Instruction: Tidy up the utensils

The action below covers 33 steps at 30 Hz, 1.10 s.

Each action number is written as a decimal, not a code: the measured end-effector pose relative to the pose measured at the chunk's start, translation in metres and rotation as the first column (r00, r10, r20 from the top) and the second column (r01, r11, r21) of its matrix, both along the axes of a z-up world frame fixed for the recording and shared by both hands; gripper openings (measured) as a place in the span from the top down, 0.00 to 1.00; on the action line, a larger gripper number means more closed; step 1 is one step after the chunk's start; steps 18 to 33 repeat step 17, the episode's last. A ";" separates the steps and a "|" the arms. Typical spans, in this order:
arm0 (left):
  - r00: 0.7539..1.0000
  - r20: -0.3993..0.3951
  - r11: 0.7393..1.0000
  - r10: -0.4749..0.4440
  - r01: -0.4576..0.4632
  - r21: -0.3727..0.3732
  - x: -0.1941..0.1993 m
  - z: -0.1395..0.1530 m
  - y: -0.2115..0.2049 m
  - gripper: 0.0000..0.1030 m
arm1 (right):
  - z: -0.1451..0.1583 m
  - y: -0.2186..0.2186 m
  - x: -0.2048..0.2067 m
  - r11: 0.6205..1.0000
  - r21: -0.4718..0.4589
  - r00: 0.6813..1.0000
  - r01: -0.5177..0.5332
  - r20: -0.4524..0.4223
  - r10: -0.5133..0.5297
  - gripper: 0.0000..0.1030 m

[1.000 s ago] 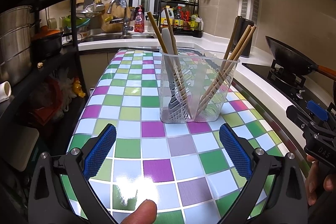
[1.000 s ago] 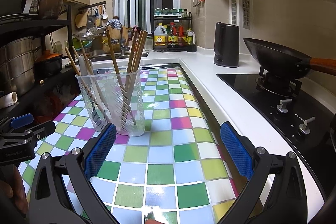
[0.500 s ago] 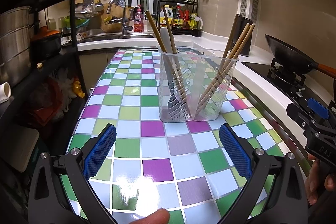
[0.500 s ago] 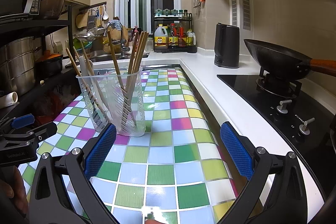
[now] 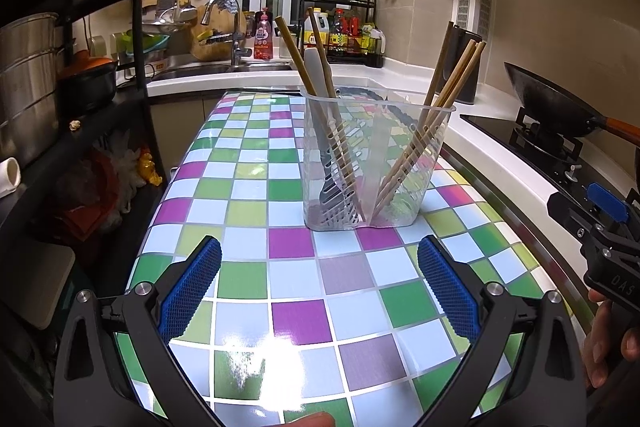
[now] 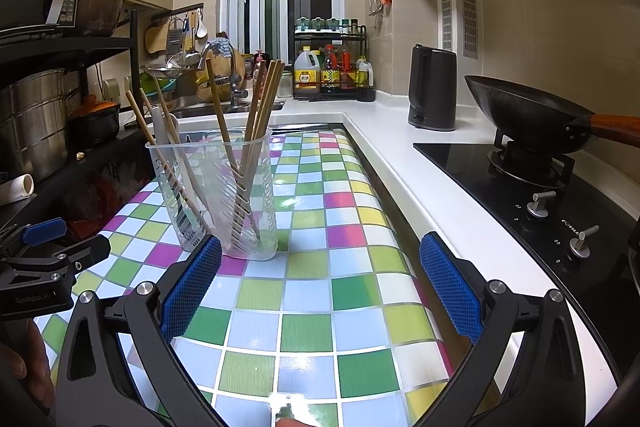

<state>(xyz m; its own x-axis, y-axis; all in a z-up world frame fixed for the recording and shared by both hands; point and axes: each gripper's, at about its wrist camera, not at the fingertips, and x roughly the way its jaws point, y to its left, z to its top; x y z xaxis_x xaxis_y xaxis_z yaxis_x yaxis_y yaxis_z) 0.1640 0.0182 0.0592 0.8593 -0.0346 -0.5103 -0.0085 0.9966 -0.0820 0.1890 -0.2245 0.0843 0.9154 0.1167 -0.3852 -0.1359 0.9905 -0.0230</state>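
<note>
A clear plastic utensil holder (image 5: 424, 163) stands upright on the checkered table (image 5: 248, 211). Its left half holds wooden chopsticks (image 5: 298, 57) and a grey spatula (image 5: 316, 75); its right half holds several more chopsticks (image 5: 460, 67). My left gripper (image 5: 319, 283) is open and empty, a short way in front of the holder. My right gripper (image 6: 320, 279) is open and empty, to the right of the holder (image 6: 256, 203), which sits just beyond its left finger. Each gripper shows at the edge of the other's view.
A black shelf rack (image 5: 80, 99) with pots stands left of the table. A white counter (image 6: 400, 147) runs along the right with a stove, a wok (image 6: 528, 119) and a dark kettle (image 6: 432, 91). A sink (image 5: 224, 67) and a bottle rack are behind.
Both grippers stay open and nearly still. The left view has drifted slightly, so the holder sits a touch farther left and higher in it.
</note>
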 end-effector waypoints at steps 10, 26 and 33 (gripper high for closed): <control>1.000 0.023 1.000 -0.012 0.012 0.007 -0.003 0.000 -0.002 0.07 | 0.000 0.000 0.000 1.000 -0.002 1.000 0.000 0.001 0.000 0.05; 1.000 -0.007 1.000 0.007 -0.007 0.000 0.000 -0.003 0.000 0.07 | 0.000 0.000 0.000 1.000 -0.001 1.000 -0.001 0.000 0.001 0.05; 1.000 -0.007 1.000 0.007 -0.007 0.000 0.000 -0.003 0.000 0.07 | 0.000 0.000 0.000 1.000 -0.001 1.000 -0.001 0.000 0.001 0.05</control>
